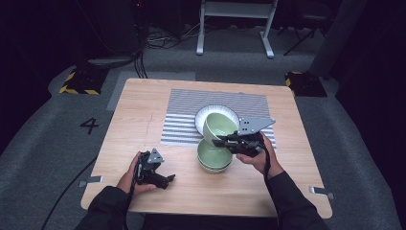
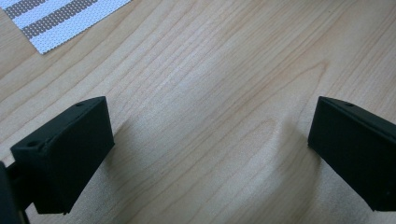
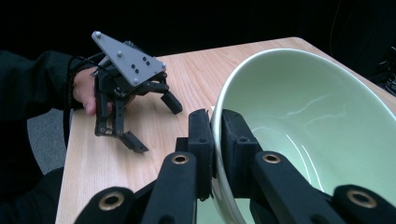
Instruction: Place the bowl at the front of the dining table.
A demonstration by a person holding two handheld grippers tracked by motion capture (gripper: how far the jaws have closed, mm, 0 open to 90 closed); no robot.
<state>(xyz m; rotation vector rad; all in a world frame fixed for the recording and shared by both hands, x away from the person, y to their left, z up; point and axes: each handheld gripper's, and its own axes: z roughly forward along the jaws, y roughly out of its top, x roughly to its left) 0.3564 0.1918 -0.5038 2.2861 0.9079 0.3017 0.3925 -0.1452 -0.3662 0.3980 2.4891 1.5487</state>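
Right gripper (image 1: 221,142) pinches the rim of a pale green bowl (image 1: 219,127), one pad inside and one outside, holding it tilted above the stacked green bowls (image 1: 214,157) near the table's middle; left gripper (image 1: 168,180) rests low over the near left part of the wooden table (image 1: 143,120), jaws spread wide with bare wood between them; farther back, a white plate (image 1: 203,115) lies on the striped mat (image 1: 184,108).
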